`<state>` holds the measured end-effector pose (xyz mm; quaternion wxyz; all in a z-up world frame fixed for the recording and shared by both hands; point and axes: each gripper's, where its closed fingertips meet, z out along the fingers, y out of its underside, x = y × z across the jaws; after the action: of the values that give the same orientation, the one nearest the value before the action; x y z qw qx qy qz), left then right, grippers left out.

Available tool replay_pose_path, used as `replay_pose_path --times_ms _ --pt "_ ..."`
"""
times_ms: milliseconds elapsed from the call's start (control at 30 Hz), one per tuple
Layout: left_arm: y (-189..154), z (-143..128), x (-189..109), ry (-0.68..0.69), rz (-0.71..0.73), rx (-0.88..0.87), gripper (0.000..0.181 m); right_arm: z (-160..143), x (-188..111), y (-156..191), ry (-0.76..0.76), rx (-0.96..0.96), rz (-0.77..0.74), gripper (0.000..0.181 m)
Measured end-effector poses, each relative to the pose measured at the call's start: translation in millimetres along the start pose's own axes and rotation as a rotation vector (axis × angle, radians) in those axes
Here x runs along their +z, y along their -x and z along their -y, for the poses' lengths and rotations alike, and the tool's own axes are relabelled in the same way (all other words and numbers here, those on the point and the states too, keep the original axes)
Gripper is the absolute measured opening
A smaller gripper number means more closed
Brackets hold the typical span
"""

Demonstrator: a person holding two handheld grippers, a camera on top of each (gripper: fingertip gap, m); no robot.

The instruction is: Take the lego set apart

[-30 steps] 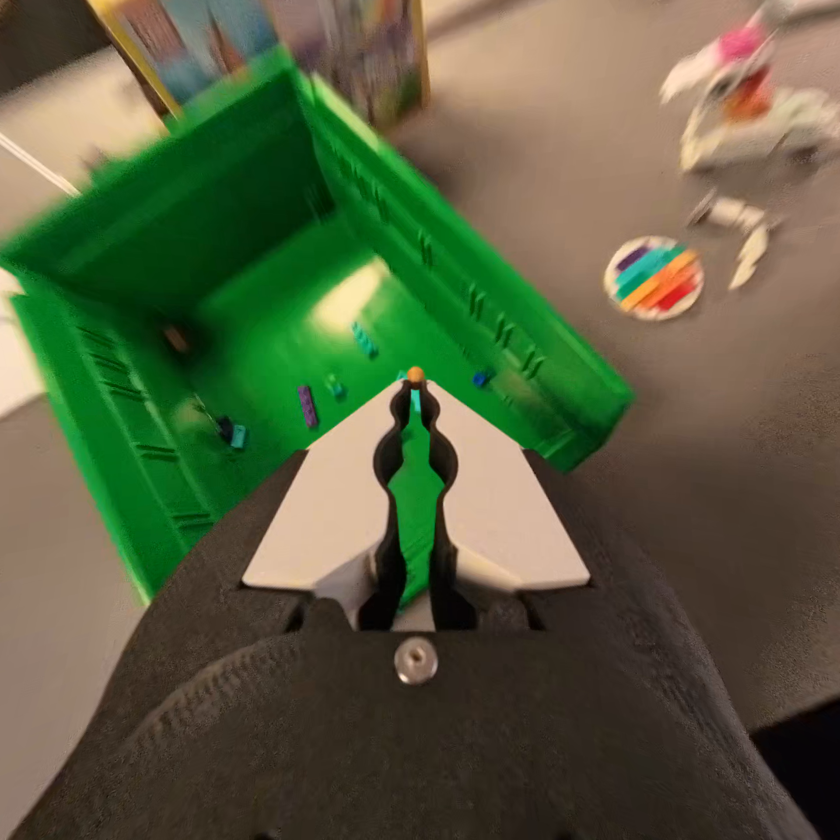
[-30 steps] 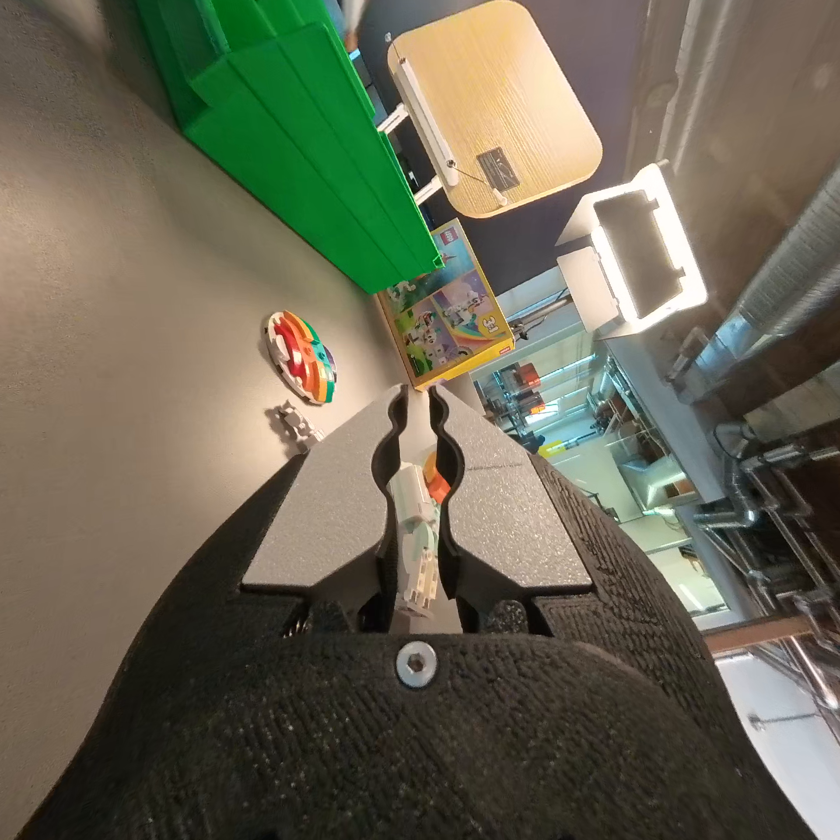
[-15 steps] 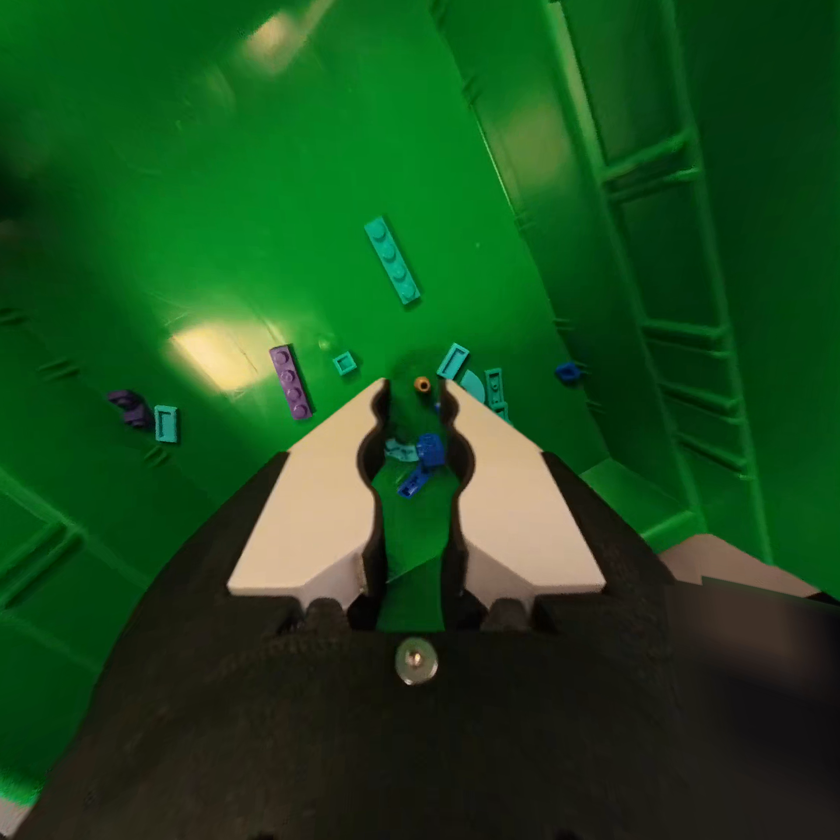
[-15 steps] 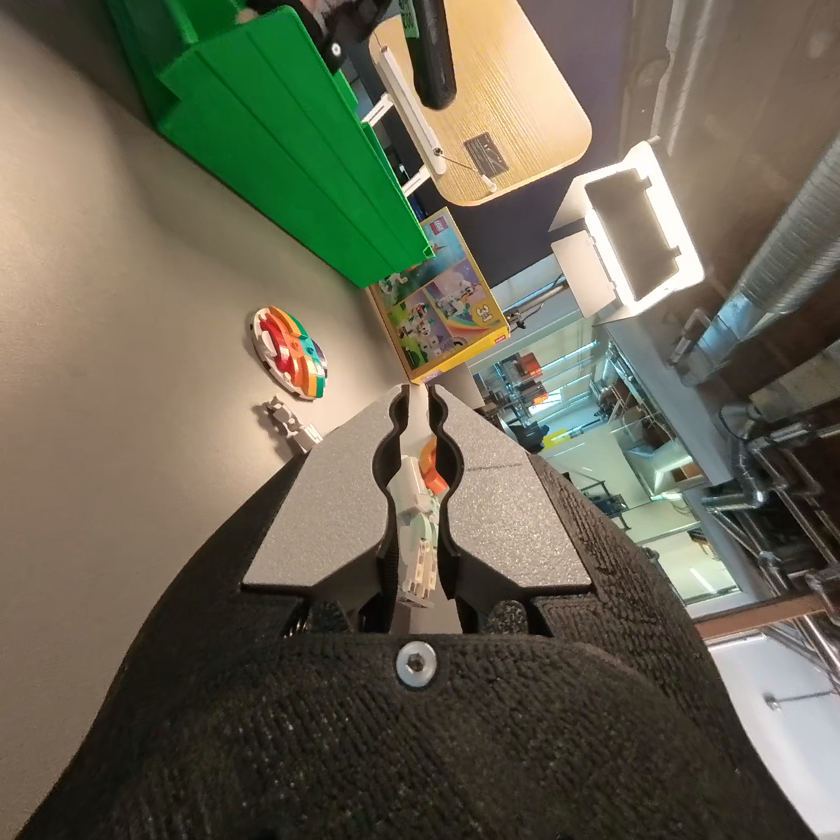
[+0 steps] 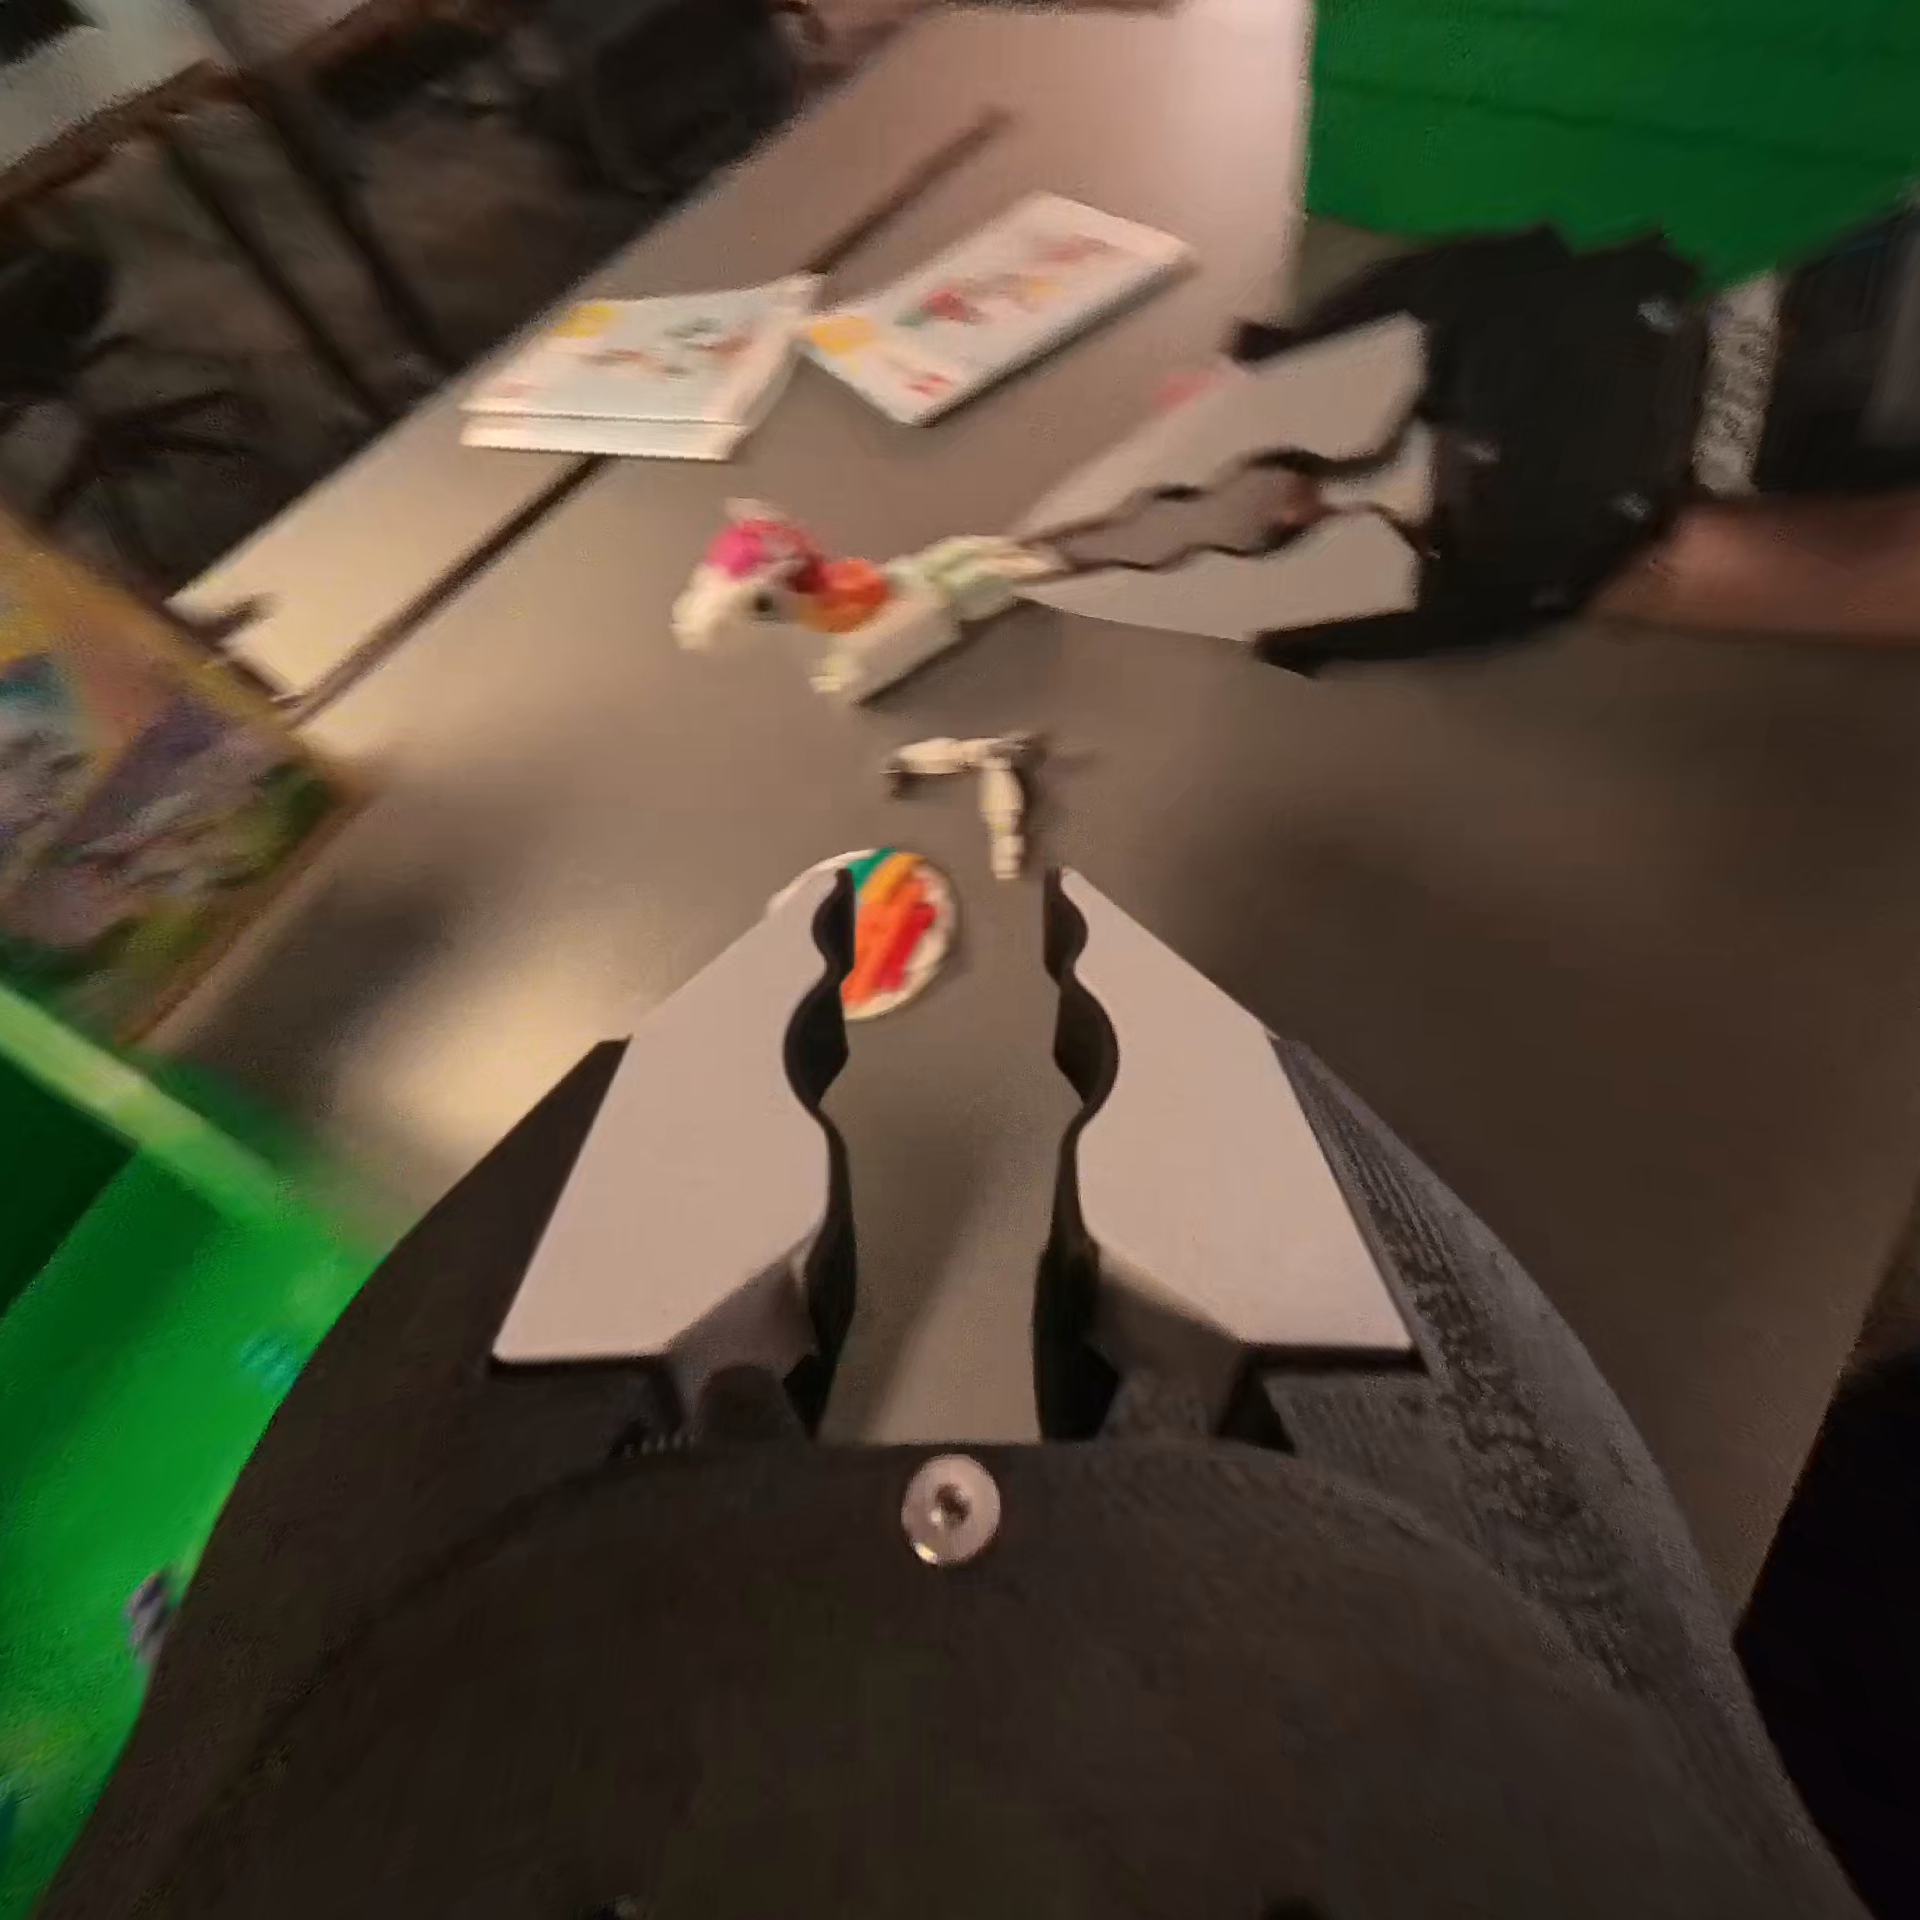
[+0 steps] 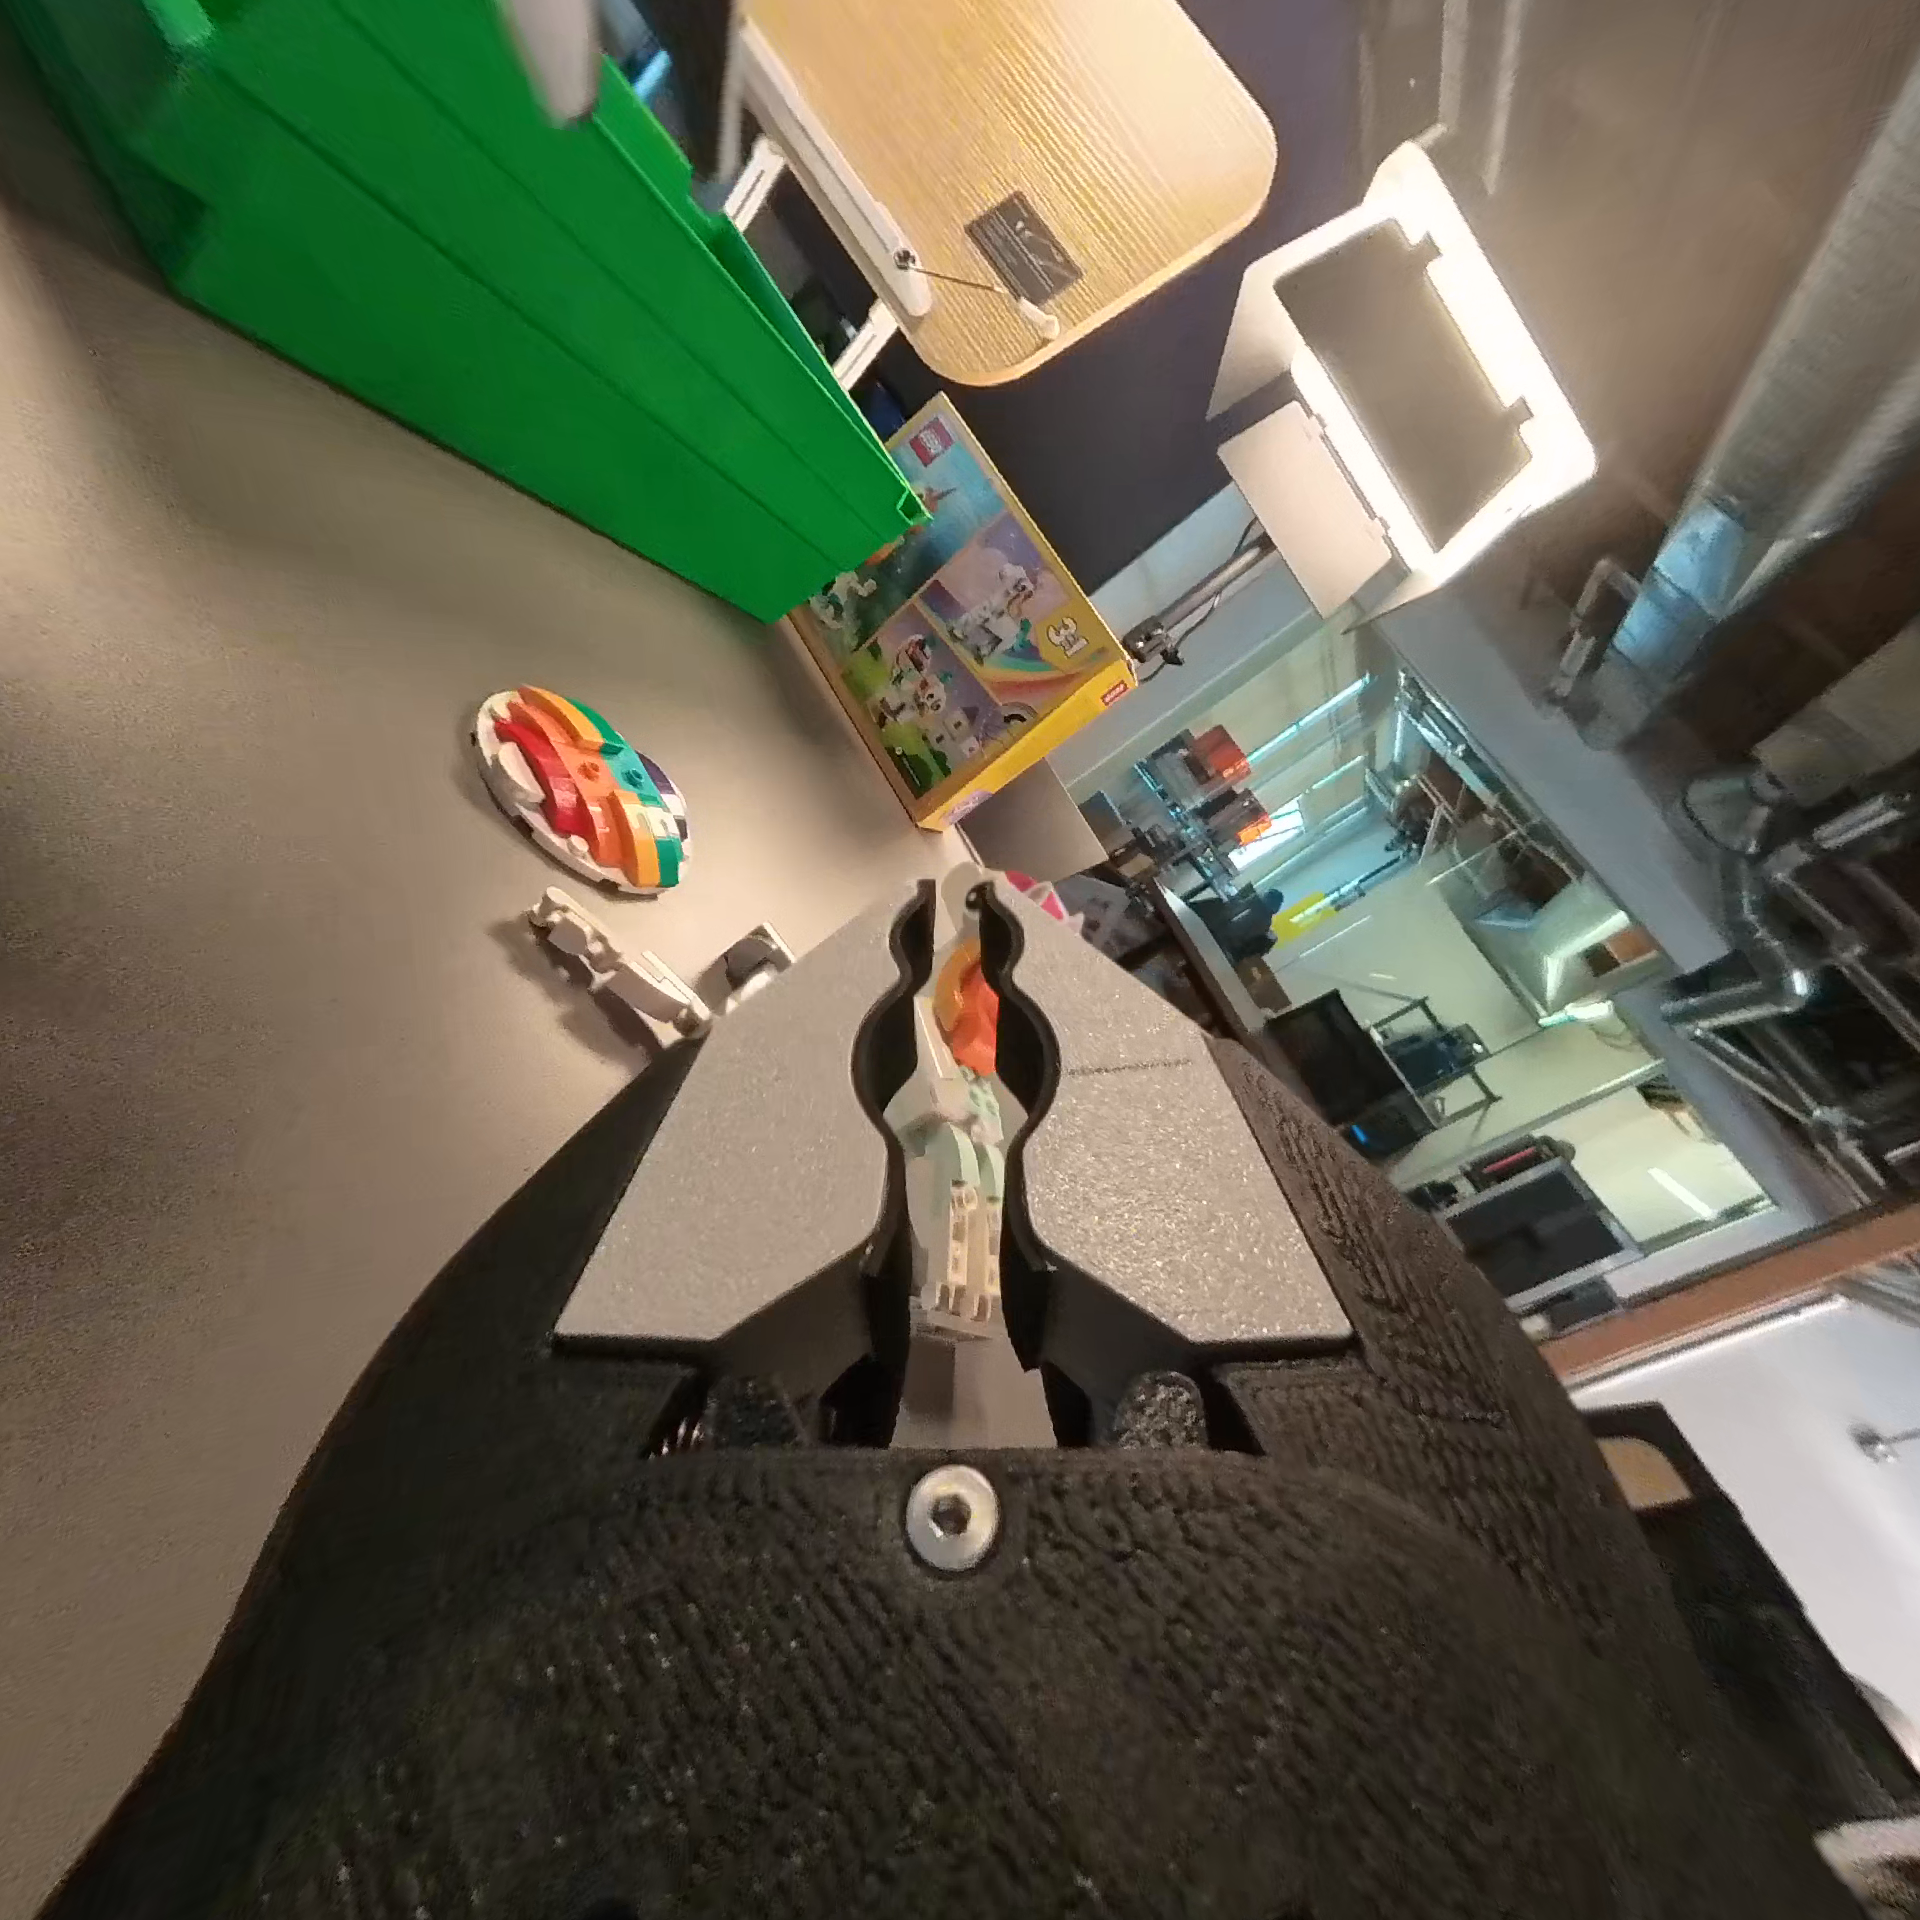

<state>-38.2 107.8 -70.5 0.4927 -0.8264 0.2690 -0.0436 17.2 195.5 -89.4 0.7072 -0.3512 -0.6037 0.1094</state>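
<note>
The right gripper [image 6: 951,899] is clamping the lego unicorn [image 6: 956,1132] steady for stripping, while the left gripper [image 5: 948,883], gaping empty, is facing it beside the green bin [image 5: 125,1309].

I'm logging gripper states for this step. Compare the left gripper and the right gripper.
The left gripper is open, with a wide gap showing bare grey table; the right gripper is shut. The left gripper holds nothing, whereas the right gripper clamps the white lego unicorn with orange and pale-green parts. The left gripper's fingers look light grey, the right's darker grey. Both share black housings and wavy inner edges.
</note>
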Motion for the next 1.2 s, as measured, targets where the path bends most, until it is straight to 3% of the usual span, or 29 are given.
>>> replay_pose_path --times_ms 67,200,367,500,533,667,767,1000,1133,1200 --pt "-22.8 -12.3 33.7 0.063 -0.065 0.04 0.034 -1.6 -0.5 -1.6 0.003 0.017 -0.001 0.007" --pt "-32.5 -28.2 85.4 0.13 -0.144 -0.005 0.031 -4.8 -1.6 -0.8 0.015 0.012 0.01 0.006" --pt "-22.4 -51.7 108.5 0.225 -0.158 -0.028 0.031 -5.2 0.9 4.8 0.021 0.007 0.037 0.007" --pt "-13.2 -50.2 115.2 0.2 -0.141 -0.014 0.02 -4.9 1.0 11.5 0.028 -0.014 0.068 0.009" --pt "-12.4 -51.3 115.4 0.194 -0.147 -0.002 0.007 -5.1 0.6 14.9 0.031 -0.017 0.088 0.009" --pt "-12.2 -54.1 111.0 0.145 -0.193 -0.053 0.006 -2.9 -5.7 54.2 0.035 -0.014 0.326 0.028" --pt "-11.3 -50.7 102.2 0.093 -0.195 -0.041 0.006 -10.3 -5.1 64.7 0.087 -0.137 0.344 0.039" --pt "-42.9 -36.8 93.6 0.017 -0.279 0.009 0.006 -10.3 -3.3 64.5 0.106 -0.316 0.288 0.034" --pt "-49.8 -32.1 93.1 -0.037 -0.208 0.217 0.006 -16.0 -4.0 66.8 0.132 -0.362 0.297 0.016" --pt "-49.6 -33.8 95.1 -0.044 -0.142 0.351 0.006 -18.6 -4.8 68.4 0.147 -0.382 0.308 0.015"
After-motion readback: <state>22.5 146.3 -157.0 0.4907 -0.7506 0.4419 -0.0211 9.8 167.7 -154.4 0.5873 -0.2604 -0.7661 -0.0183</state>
